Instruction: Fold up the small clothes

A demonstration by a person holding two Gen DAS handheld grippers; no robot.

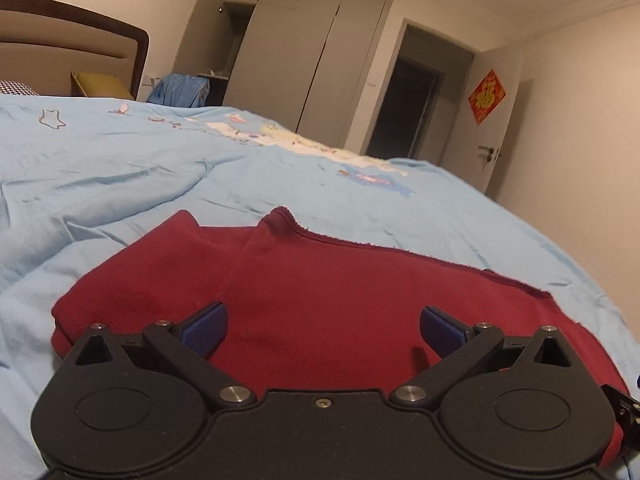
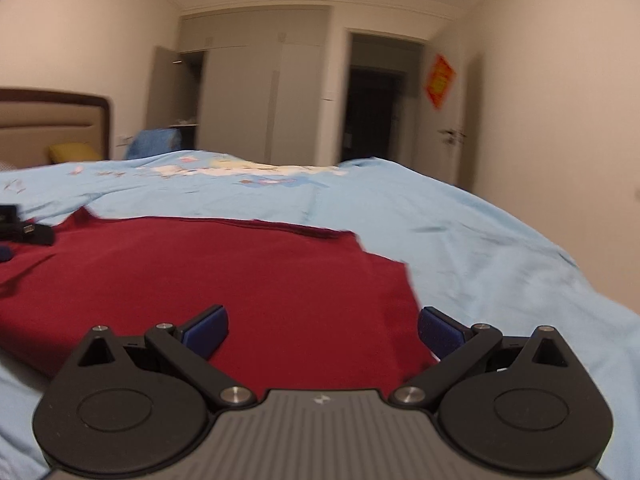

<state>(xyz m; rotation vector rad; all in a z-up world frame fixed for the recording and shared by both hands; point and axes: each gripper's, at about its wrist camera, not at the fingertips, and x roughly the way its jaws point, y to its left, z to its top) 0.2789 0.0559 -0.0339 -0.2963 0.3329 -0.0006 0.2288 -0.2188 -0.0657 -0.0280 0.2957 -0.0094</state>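
A dark red garment (image 1: 320, 280) lies spread on the light blue bedspread (image 1: 120, 160), with one flap folded over its left part. My left gripper (image 1: 323, 330) hovers low over the near edge of it, open, blue pads wide apart with nothing between them. In the right wrist view the same red garment (image 2: 208, 276) lies flat, its right edge just inside my right gripper (image 2: 323, 330), which is open and empty too. The other gripper (image 2: 24, 230) shows as a black part at the far left, over the garment.
The bed's brown headboard (image 1: 80, 40) and a yellow pillow (image 1: 100, 84) are at the far left. Grey wardrobes (image 1: 304, 60), a dark doorway (image 1: 408, 108) and an open door with a red ornament (image 1: 486, 96) stand beyond the bed. A blue bundle (image 1: 180, 90) sits by the wardrobe.
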